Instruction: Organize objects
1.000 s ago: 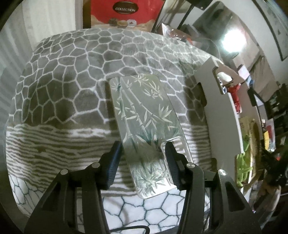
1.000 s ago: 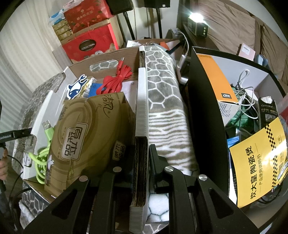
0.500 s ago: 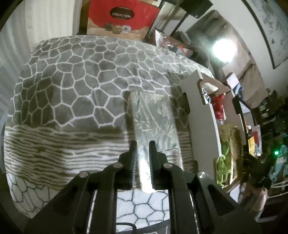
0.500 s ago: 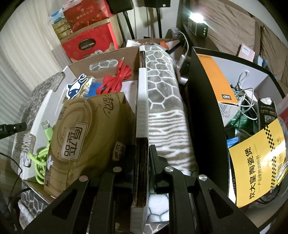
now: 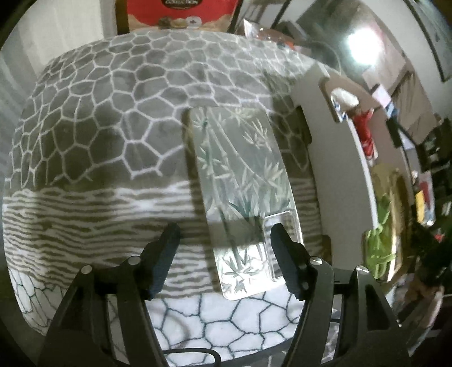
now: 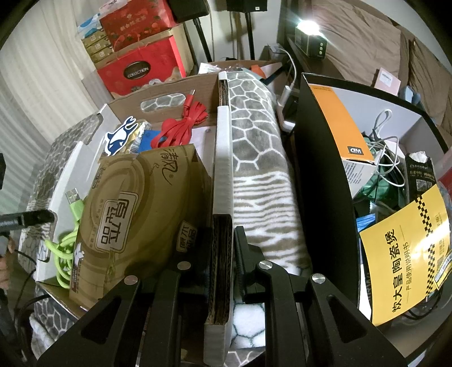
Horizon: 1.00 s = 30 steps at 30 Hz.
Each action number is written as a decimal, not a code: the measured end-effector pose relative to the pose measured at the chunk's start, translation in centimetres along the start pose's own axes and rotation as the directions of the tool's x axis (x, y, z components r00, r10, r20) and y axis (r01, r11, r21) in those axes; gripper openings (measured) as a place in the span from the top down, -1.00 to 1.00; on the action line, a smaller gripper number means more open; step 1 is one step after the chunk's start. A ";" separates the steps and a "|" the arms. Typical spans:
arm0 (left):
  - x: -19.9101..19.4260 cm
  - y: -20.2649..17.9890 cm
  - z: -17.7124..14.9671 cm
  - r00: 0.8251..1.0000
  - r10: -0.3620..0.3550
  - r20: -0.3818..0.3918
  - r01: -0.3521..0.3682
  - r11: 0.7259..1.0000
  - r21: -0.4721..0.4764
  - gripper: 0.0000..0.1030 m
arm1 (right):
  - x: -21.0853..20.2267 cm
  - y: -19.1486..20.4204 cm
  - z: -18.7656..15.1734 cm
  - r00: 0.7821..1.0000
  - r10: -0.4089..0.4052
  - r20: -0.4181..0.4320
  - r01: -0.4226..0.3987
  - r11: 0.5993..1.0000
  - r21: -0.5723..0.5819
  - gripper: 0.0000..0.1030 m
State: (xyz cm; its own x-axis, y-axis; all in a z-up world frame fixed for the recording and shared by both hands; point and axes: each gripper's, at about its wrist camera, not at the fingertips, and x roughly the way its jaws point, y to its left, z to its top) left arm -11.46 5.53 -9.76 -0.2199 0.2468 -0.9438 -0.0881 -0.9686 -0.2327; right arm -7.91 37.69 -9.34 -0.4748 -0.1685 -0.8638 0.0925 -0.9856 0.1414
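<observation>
Opening over the bamboo-etched clear case, seemingly untouched on the blanket, the left gripper leaves it unboxed; right gripper clamps the carton wall.

"collection" in a dark oval on the red gift box, partly cut off at the top edge on the same box in the left wrist view. "wd", upside down, on the orange carton. large chinese characters on the yellow leaflet and on the tan tissue pack, with cursive lettering near its top.
</observation>
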 end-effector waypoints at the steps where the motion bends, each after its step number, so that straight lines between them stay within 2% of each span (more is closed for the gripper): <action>1: 0.1 -0.4 0.0 1.000 0.013 0.002 -0.013 1.000 0.014 -0.26 | 0.0 0.0 0.0 1.000 0.000 0.000 0.000 1.000 0.000 0.71; 4: 0.4 -1.3 -0.2 0.999 0.050 0.013 -0.050 0.997 0.052 -0.26 | 0.0 0.0 0.0 1.000 -0.003 0.000 0.003 1.000 -0.001 0.71; 5: 0.5 -1.5 -0.3 0.998 0.064 0.023 -0.066 0.996 0.067 -0.18 | 0.0 0.1 0.0 1.000 -0.005 0.001 0.005 1.000 -0.004 0.71; 6: 0.4 -1.6 -0.3 0.997 0.075 0.036 -0.078 0.994 0.077 0.06 | 0.0 0.1 0.0 1.000 -0.007 0.001 0.007 1.000 -0.005 0.71; 9: 0.3 -1.6 -0.4 0.996 0.059 0.062 -0.065 0.994 0.091 0.14 | 0.0 0.1 0.0 1.000 -0.006 0.000 0.006 1.000 -0.004 0.71; 16: -1.0 0.1 0.0 0.995 -0.052 0.088 0.051 0.999 0.015 0.16 | 0.1 0.2 -0.1 1.000 -0.010 -0.001 0.010 1.000 -0.008 0.71; 23: -3.8 0.2 0.8 0.983 -0.106 0.147 0.108 0.994 -0.004 0.21 | 0.1 0.3 -0.1 1.000 -0.011 -0.003 0.011 1.000 -0.010 0.71; 30: -3.4 0.6 1.0 0.977 -0.180 0.113 0.186 0.982 -0.044 0.22 | 0.1 0.3 -0.1 1.000 -0.010 -0.002 0.010 1.000 -0.009 0.71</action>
State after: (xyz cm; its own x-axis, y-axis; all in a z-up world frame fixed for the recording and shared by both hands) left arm -11.72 4.10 -6.45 -0.3084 0.4195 -0.8538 -0.0849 -0.9061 -0.4145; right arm -7.86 37.33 -9.41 -0.4738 -0.1584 -0.8663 0.0958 -0.9871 0.1281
